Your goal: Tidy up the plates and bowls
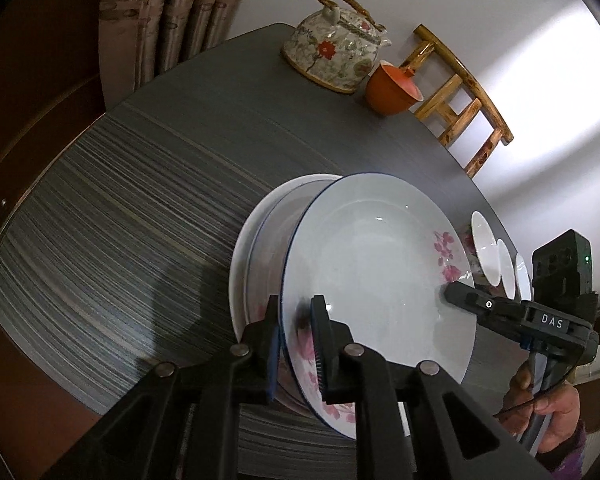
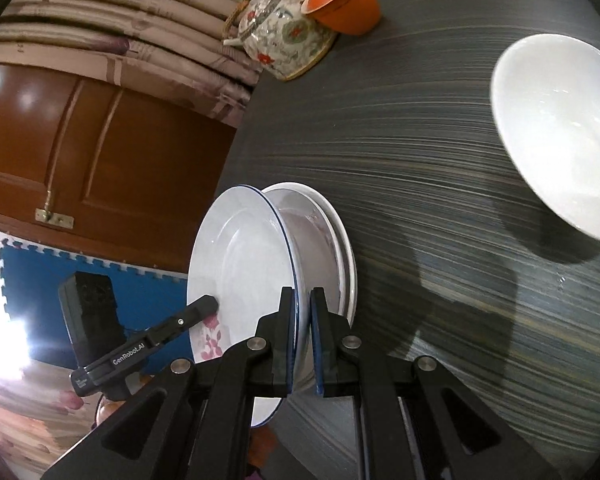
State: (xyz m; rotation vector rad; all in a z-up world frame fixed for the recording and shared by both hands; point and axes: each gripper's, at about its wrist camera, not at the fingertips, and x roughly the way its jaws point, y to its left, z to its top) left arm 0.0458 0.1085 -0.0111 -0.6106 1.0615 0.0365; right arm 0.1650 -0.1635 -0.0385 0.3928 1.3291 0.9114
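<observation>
A blue-rimmed white plate with pink flowers (image 1: 376,264) is held tilted just above a stack of white plates (image 1: 256,240) on the dark table. My left gripper (image 1: 296,344) is shut on its near rim. My right gripper (image 1: 450,292) grips the opposite rim. In the right wrist view the right gripper (image 2: 302,328) is shut on the plate's rim (image 2: 240,264), the stack (image 2: 332,240) lies beneath, and the left gripper (image 2: 210,304) pinches the far edge. A white bowl (image 2: 560,128) sits at the right.
A floral teapot (image 1: 332,48) and an orange lidded cup (image 1: 392,88) stand at the table's far edge, beside a wooden chair (image 1: 460,100). Several small white bowls (image 1: 496,260) sit near the right edge. The striped dark table (image 1: 140,220) stretches left.
</observation>
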